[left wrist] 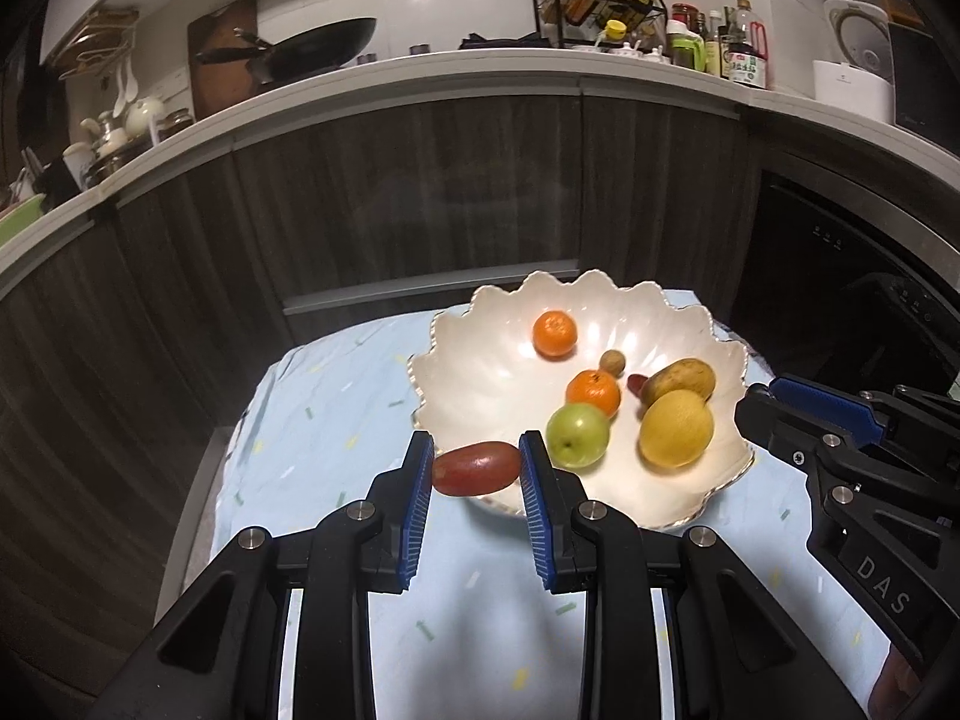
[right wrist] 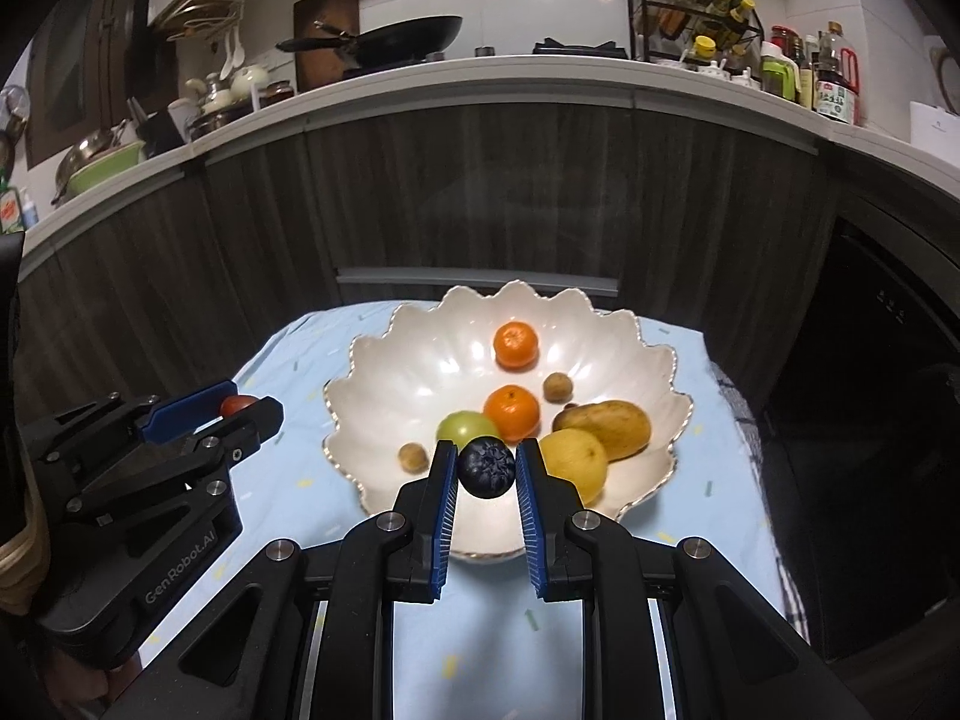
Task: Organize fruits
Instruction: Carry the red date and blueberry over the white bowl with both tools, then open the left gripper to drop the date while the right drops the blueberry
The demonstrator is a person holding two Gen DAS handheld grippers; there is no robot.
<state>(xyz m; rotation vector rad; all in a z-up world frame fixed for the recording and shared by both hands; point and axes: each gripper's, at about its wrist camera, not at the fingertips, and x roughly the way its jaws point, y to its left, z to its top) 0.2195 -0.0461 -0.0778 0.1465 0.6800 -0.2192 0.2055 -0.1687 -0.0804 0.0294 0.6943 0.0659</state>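
On the pale blue cloth (left wrist: 336,420) sits a scalloped white bowl (right wrist: 372,384) holding two oranges, a green apple (left wrist: 577,435), a yellow fruit and a brownish one. Over its near rim, the left gripper (left wrist: 477,468) pinches a long red grape (left wrist: 477,469) crosswise between its blue pads. Beside it, the right gripper (right wrist: 486,468) clamps a dark blueberry (right wrist: 486,468) at its fingertips.

Two tangerines (right wrist: 515,345) (right wrist: 512,413), one green apple (right wrist: 465,427), one yellow citrus (right wrist: 574,461), one mango (right wrist: 603,428), two longans (right wrist: 557,387) (right wrist: 413,456), one red grape (left wrist: 476,468), one blueberry (right wrist: 486,467), one bowl (right wrist: 384,396).
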